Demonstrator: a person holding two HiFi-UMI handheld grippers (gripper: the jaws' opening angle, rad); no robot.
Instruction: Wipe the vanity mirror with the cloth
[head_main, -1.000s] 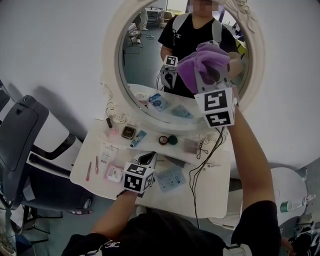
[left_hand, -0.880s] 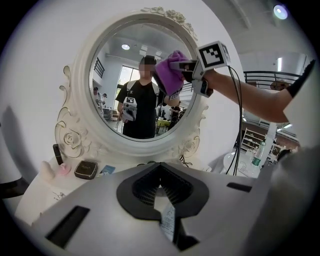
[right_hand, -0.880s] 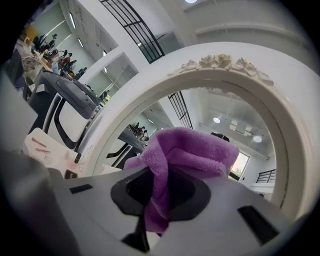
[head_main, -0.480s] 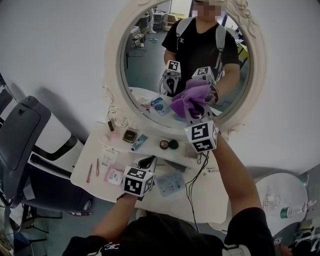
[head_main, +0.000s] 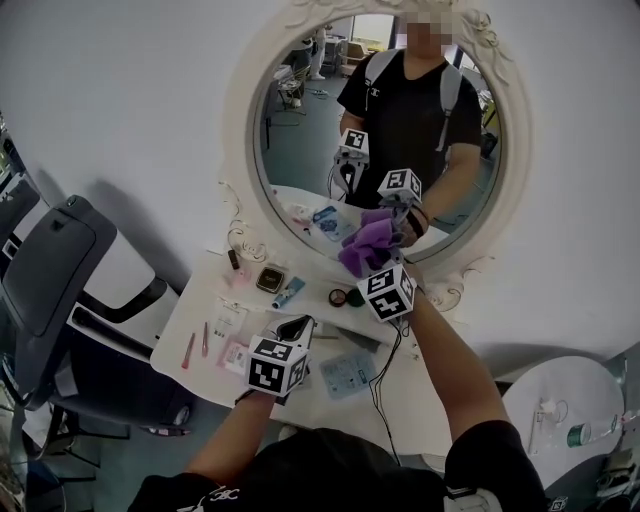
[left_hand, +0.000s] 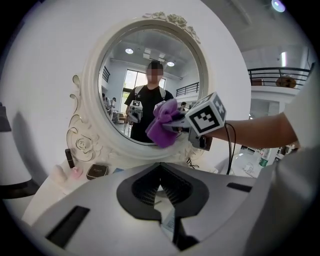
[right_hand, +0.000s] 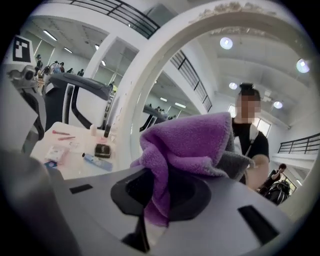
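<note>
The oval vanity mirror (head_main: 310, 130) has an ornate white frame (head_main: 240, 120) and stands on a white table (head_main: 420, 400). My right gripper (head_main: 375, 262) is shut on a bunched purple cloth (head_main: 362, 245), which is pressed against the lower part of the glass near the bottom rim. In the right gripper view the cloth (right_hand: 190, 145) bulges out of the jaws of the right gripper (right_hand: 160, 200). My left gripper (head_main: 297, 328) hovers low over the table with its jaws together and nothing in them. From the left gripper (left_hand: 162, 200) I see the mirror (left_hand: 145, 75) and the cloth (left_hand: 162, 125).
On the table lie small cosmetics: a compact (head_main: 270, 278), a tube (head_main: 290, 292), round jars (head_main: 340, 297), packets (head_main: 228, 320) and a black cable (head_main: 385, 365). A grey chair (head_main: 50, 280) stands at the left. A round side table (head_main: 555, 410) is at the lower right.
My right gripper has carried the cloth down and to the left across the glass, from the upper right to the bottom rim. The left gripper has barely moved.
</note>
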